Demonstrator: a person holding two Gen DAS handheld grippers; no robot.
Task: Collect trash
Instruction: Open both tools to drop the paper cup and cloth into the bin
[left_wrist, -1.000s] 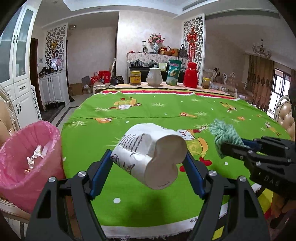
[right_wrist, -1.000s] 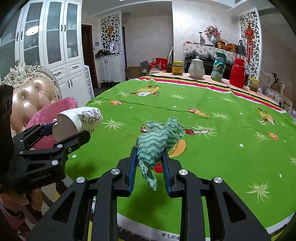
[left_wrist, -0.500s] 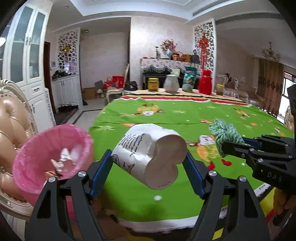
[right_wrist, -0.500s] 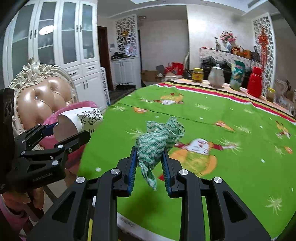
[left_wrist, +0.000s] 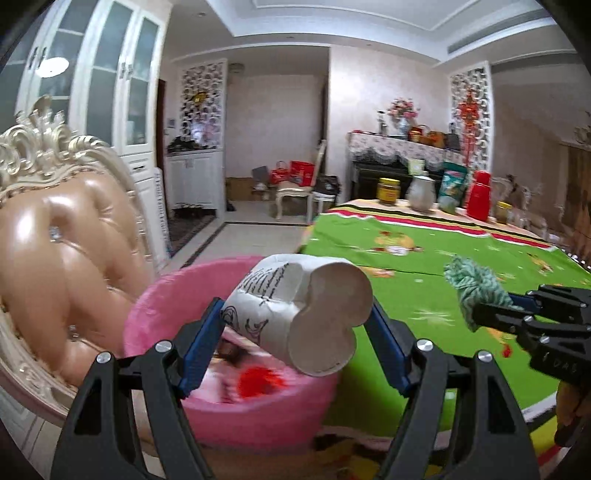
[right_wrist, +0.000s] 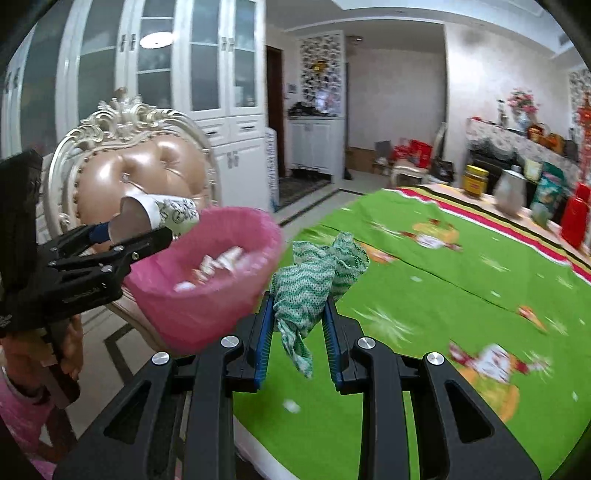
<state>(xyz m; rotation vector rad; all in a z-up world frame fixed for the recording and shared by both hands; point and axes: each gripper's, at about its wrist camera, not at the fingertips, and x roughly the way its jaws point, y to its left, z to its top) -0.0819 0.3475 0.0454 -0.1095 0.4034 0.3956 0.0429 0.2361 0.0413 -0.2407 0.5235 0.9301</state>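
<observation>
Left gripper (left_wrist: 295, 325) clamping crushed paper cup (left_wrist: 295, 314) above pink-lined bin (left_wrist: 162, 295) for dropping; right gripper (right_wrist: 299, 325) pinching green cloth (right_wrist: 314, 284) clear of the table.

Only "DAS" reads, on the right gripper (left_wrist: 480, 310); the cup's script (left_wrist: 295, 310) is illegible.

Two black hand-held grippers with blue pads

The left gripper (left_wrist: 295, 332) and right gripper (right_wrist: 300, 328) share one build: matte black angular arms with open triangular cut-outs, round silver screws at the joints, ribbed blue pads (right_wrist: 264, 343) lining the fingers. Faint pale lettering marks each black body. A pink sleeve (right_wrist: 26, 421) shows at the lower left
</observation>
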